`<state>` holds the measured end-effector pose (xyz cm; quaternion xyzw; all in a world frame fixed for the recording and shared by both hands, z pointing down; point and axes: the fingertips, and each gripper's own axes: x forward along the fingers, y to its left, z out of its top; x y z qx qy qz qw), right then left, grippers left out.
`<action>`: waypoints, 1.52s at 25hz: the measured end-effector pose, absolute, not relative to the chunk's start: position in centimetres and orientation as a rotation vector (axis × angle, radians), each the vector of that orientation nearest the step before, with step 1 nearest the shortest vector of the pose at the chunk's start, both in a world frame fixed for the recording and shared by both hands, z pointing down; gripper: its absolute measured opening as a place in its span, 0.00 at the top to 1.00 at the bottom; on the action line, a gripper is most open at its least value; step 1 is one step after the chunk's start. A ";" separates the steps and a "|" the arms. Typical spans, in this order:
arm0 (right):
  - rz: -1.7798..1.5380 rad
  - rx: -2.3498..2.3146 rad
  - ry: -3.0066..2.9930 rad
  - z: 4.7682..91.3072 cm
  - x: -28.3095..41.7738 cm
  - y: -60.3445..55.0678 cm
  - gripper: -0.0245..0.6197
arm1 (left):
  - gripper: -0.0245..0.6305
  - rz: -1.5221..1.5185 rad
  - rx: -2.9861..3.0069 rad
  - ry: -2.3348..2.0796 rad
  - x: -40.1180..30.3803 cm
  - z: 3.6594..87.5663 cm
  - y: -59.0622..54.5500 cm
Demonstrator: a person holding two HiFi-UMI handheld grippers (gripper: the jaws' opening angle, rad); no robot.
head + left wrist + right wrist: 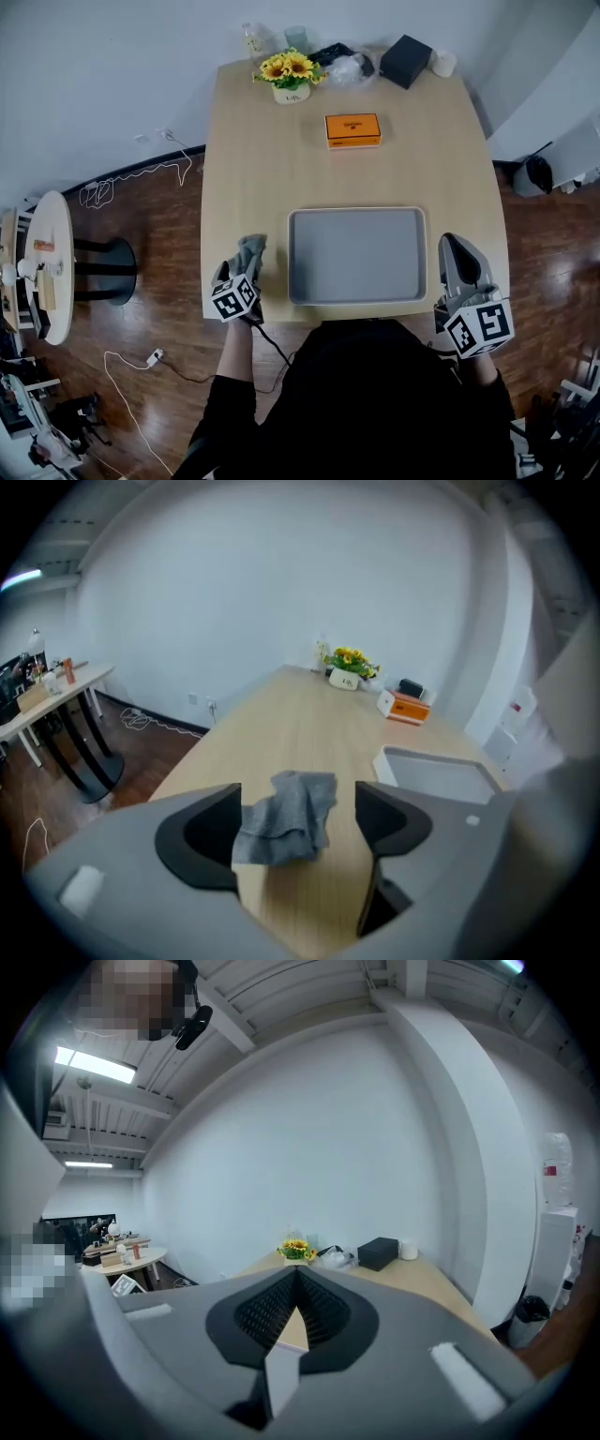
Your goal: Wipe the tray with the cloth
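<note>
In the left gripper view, our left gripper (298, 829) has its jaws wide apart. The grey cloth (286, 817) lies crumpled on the table (281, 169) between them, unpinched. Only the head view places that cloth at the table's near left corner, just beside the grey tray (356, 253) at the near edge. In its own view, our right gripper (298, 1279) has its jaws closed tip to tip. The print on the orange box (352, 129) is too small for us to read.
</note>
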<state>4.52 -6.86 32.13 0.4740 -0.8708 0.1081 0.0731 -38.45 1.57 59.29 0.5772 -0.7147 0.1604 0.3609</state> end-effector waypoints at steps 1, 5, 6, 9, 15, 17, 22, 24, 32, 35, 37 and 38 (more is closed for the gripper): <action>0.333 1.417 -2.621 32.1 4.4 -6.9 0.96 | 0.40 0.390 1.539 -1.846 -37.6 57.1 1.3; 0.333 1.373 -2.661 32.2 3.4 -7.2 0.96 | 0.64 0.241 1.980 -1.689 -29.2 45.3 -0.9; 0.320 1.360 -2.677 32.1 3.0 -7.1 0.96 | 0.65 0.223 2.110 -1.648 -26.5 42.1 -1.5; 0.267 1.331 -2.737 30.8 2.0 -6.7 0.96 | 0.66 0.171 2.446 -1.589 -19.5 33.9 -2.3; 0.182 1.329 -2.851 27.2 1.6 -5.7 0.96 | 0.67 0.036 2.628 -1.477 -11.8 28.7 -2.1; 0.157 1.319 -2.859 26.8 1.5 -5.3 0.96 | 0.67 -0.001 2.609 -1.445 -10.7 28.8 -2.0; 0.159 1.318 -2.862 26.8 1.8 -4.6 0.96 | 0.68 0.035 2.619 -1.411 -9.3 29.3 -1.5; 0.153 1.322 -2.861 26.8 2.0 -4.4 0.96 | 0.68 0.052 2.620 -1.421 -9.3 29.5 -1.3; 0.124 1.307 -2.868 26.4 1.8 -3.5 0.96 | 0.70 0.065 2.608 -1.452 -9.5 29.6 -0.6; 0.116 1.299 -2.871 26.3 1.7 -3.4 0.96 | 0.70 0.073 2.604 -1.458 -9.5 29.8 -0.5; 0.111 1.296 -2.872 26.3 1.7 -3.4 0.96 | 0.70 0.076 2.603 -1.460 -9.5 29.8 -0.4; 0.109 1.294 -2.873 26.2 1.6 -3.3 0.96 | 0.70 0.076 2.604 -1.461 -9.5 29.8 -0.3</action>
